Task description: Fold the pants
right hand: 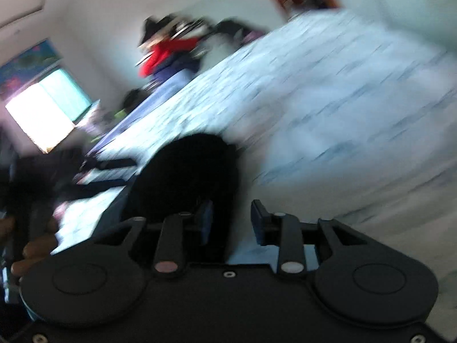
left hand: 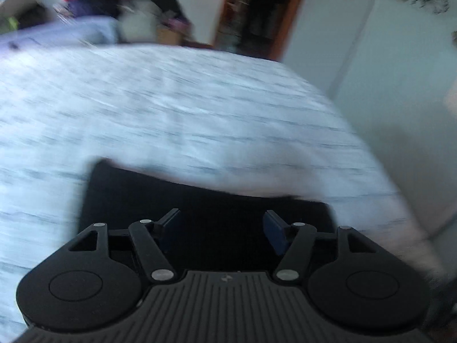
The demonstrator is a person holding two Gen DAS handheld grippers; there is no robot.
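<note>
Left wrist view: left claw [left hand: 221,230] released over black pants [left hand: 200,200]; right claw [right hand: 232,221] released too.

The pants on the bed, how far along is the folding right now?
Done: the black pants lie on the white patterned bedspread as a compact dark block, so some folding may be behind us, though blur hides any layers. In hand: nothing; the left tongs and right tongs are both open with empty gaps. Left: I can't confirm a finished fold, so final folds and smoothing may remain.
</note>
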